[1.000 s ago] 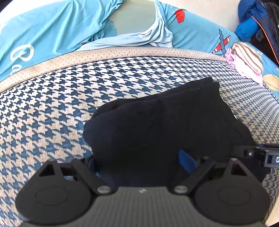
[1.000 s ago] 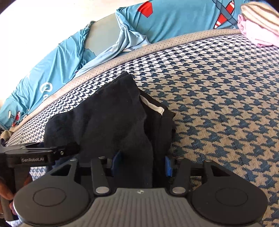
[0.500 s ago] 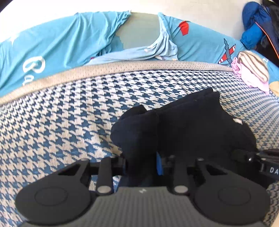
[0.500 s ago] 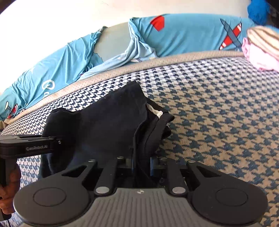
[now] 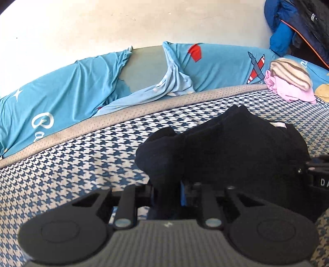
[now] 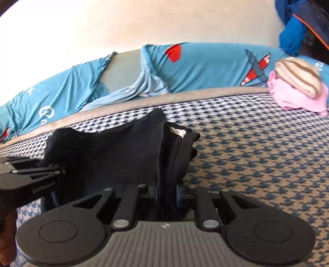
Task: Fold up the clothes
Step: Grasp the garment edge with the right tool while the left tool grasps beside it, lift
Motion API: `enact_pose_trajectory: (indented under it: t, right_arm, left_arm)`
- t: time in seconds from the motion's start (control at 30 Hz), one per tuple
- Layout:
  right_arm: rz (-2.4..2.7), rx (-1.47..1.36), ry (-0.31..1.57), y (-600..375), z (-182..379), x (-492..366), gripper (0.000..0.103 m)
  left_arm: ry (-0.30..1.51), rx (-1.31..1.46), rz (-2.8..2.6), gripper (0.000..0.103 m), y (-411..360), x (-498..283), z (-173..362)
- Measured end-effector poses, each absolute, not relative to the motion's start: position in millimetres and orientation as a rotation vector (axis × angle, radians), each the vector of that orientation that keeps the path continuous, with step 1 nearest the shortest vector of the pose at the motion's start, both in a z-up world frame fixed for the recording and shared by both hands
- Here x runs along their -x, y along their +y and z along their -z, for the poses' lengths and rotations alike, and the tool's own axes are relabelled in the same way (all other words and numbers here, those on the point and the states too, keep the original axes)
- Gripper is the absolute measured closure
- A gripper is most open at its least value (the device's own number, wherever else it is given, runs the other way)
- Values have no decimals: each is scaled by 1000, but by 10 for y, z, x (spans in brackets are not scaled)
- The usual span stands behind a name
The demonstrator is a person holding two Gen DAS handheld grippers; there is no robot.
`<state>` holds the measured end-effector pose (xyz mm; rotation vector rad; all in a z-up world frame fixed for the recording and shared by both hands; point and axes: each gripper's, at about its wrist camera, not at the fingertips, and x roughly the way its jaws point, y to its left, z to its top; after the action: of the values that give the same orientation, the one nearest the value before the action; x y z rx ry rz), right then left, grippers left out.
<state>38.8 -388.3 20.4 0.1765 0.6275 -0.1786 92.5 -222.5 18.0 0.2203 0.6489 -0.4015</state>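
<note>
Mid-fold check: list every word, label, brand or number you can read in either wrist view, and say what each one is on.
"GenRobot.AI", blurred but legible: side of the left gripper, seen from the right wrist view.
"DA", cut off by the frame edge: side of the right gripper.
"Ca", white script, rest hidden: blue bed sheet.
White vertical lettering on the dark jacket: too small to read.
Black garment: white tag, no readable text.
</note>
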Motion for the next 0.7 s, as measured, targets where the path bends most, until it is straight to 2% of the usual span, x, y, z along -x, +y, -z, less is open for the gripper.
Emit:
enact_pose_trajectory:
  t: [0.7]
  right_arm:
    - [508, -322, 364, -5428, -529, 233, 89]
  left_arm:
    - [569, -303, 574, 84, -4292, -766, -424]
